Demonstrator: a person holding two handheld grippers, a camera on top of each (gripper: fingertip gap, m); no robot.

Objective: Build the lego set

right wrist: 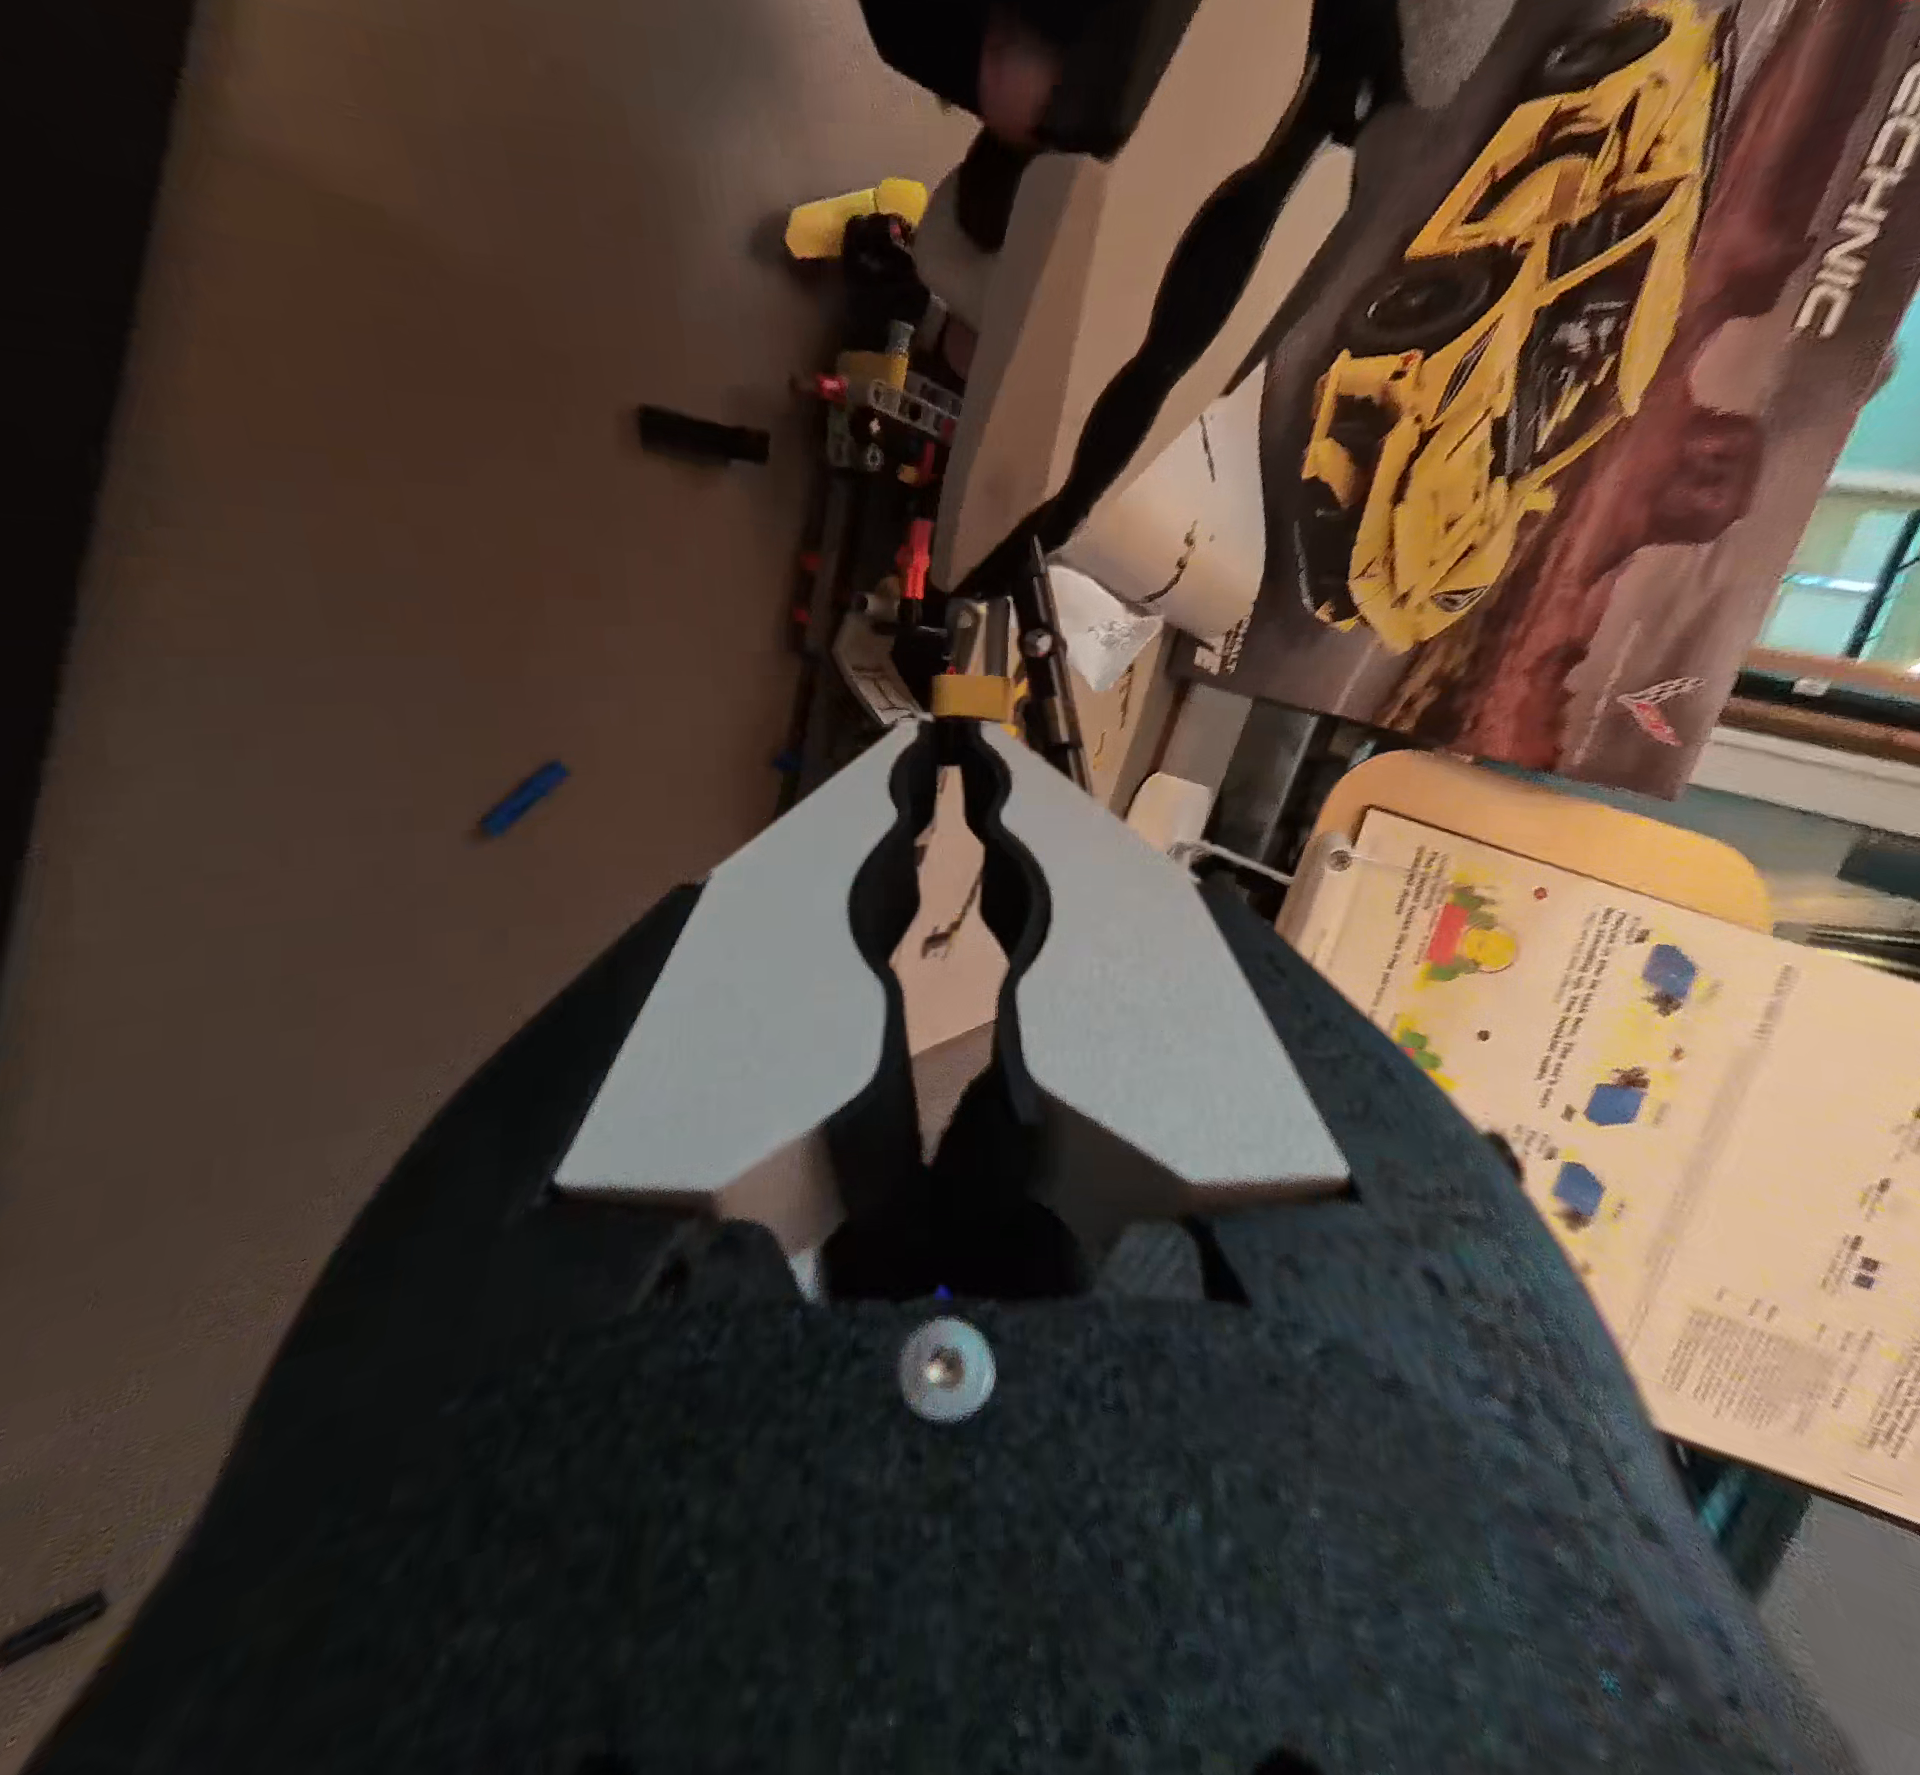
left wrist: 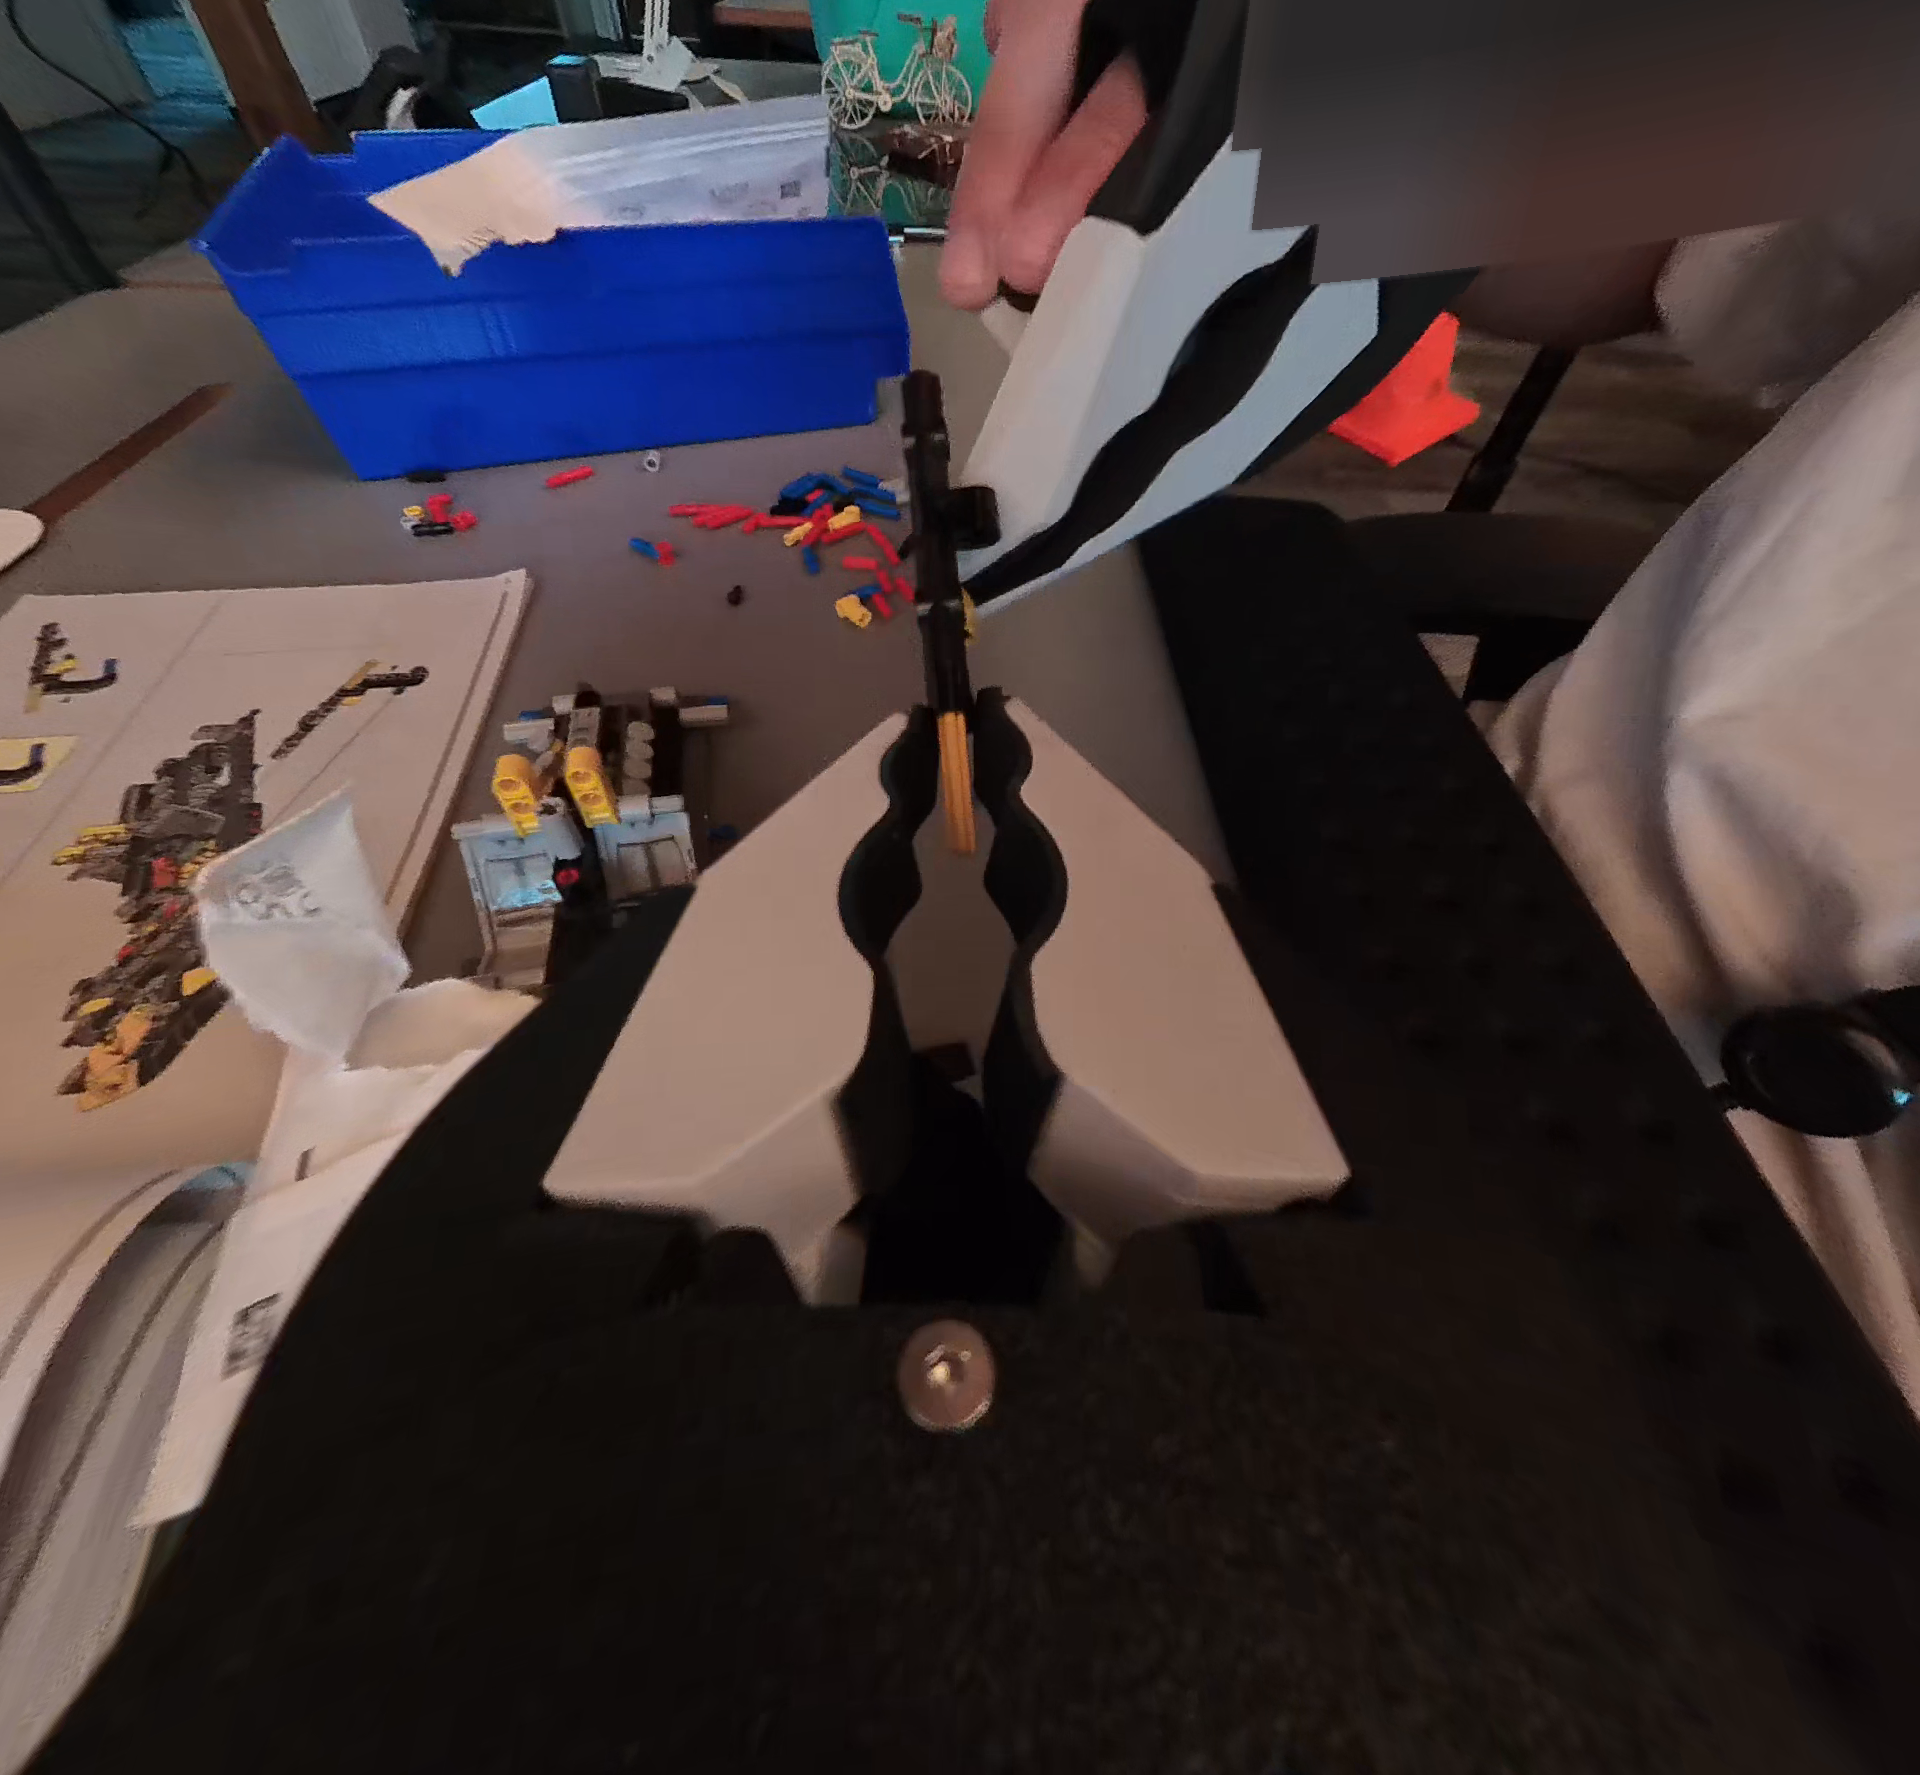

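L [left wrist: 956, 738] + R [right wrist: 951, 749] grippers clamped, tip-to-tip

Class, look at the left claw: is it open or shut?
Shut. The left claw has its two fingers closed on a thin yellow and black rod, which stands up out of their tips.

Your left wrist view looked forward and down along its own fingers, close over the table [left wrist: 644, 572], with the blue bin [left wrist: 561, 343] far at 11 o'clock. Your right wrist view was rolled sideways (table [right wrist: 395, 478] at 9 o'clock). Both shared the black-and-yellow axle assembly [left wrist: 940, 582] [right wrist: 971, 697], seen up close.
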